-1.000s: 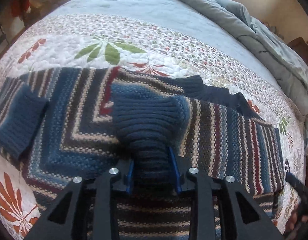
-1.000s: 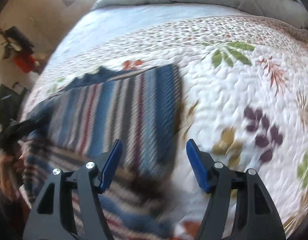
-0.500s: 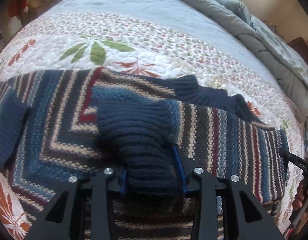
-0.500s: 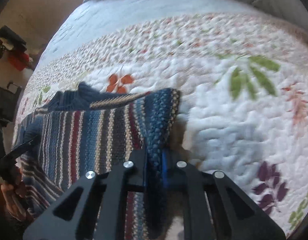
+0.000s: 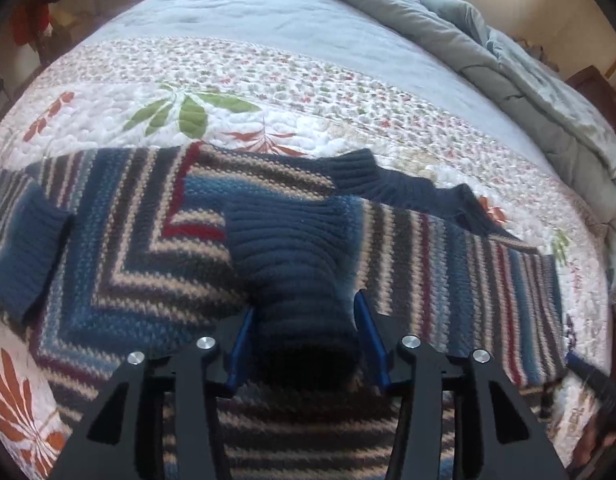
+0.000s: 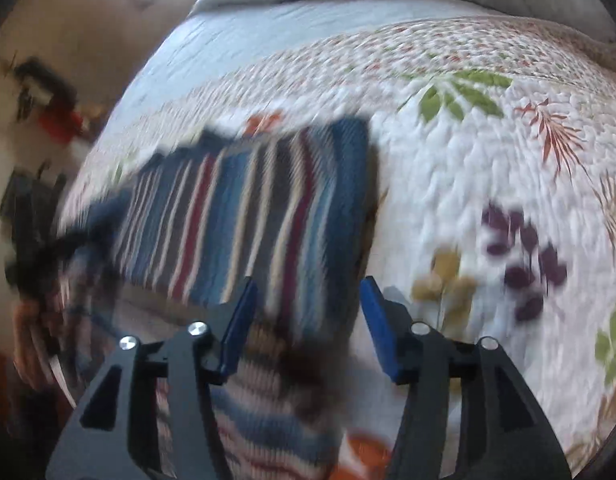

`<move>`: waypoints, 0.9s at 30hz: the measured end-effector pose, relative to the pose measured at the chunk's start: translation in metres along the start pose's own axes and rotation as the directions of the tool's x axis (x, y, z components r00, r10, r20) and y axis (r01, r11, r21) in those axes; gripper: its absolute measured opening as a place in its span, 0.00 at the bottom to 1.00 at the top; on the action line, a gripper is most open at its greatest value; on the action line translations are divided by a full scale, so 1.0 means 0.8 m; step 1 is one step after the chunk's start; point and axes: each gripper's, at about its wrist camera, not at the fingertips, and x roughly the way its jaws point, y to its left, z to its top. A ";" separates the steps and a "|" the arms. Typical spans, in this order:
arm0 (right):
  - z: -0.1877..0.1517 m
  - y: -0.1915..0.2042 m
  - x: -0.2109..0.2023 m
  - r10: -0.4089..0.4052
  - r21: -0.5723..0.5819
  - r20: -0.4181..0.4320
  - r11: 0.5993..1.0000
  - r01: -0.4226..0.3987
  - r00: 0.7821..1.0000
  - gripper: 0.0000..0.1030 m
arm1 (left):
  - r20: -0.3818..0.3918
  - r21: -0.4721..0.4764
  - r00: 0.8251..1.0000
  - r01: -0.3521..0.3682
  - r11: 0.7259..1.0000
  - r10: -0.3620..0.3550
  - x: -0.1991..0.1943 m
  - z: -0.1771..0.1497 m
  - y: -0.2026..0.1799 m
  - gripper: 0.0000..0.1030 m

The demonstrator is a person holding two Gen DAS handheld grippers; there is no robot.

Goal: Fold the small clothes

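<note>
A striped knit sweater [image 5: 119, 256] in blue, cream, grey and red lies flat on the quilted bed. Its navy ribbed cuff [image 5: 299, 264] is folded in over the body. My left gripper [image 5: 303, 344] has its blue pads on either side of the cuff, jaws parted a little wider than the fabric. In the right wrist view the sweater's right side [image 6: 247, 216] lies in front of my right gripper [image 6: 303, 320], which is open above its edge and holds nothing. The view is motion-blurred.
The white floral quilt [image 5: 267, 92] covers the bed, with bare quilt right of the sweater in the right wrist view [image 6: 488, 200]. A grey duvet [image 5: 508, 60] is bunched along the far side. The bed edge and dark room clutter [image 6: 39, 92] lie at left.
My left gripper's jaws have opened around the cuff. My right gripper, shut on the sweater's right edge half a second ago, has opened and let it go.
</note>
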 end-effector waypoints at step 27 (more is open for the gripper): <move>-0.024 -0.037 0.034 -0.050 0.102 -0.079 0.993 0.058 0.996 0.13 | -0.079 0.006 0.997 -0.020 1.000 0.020 0.041 -0.056 -0.086 0.52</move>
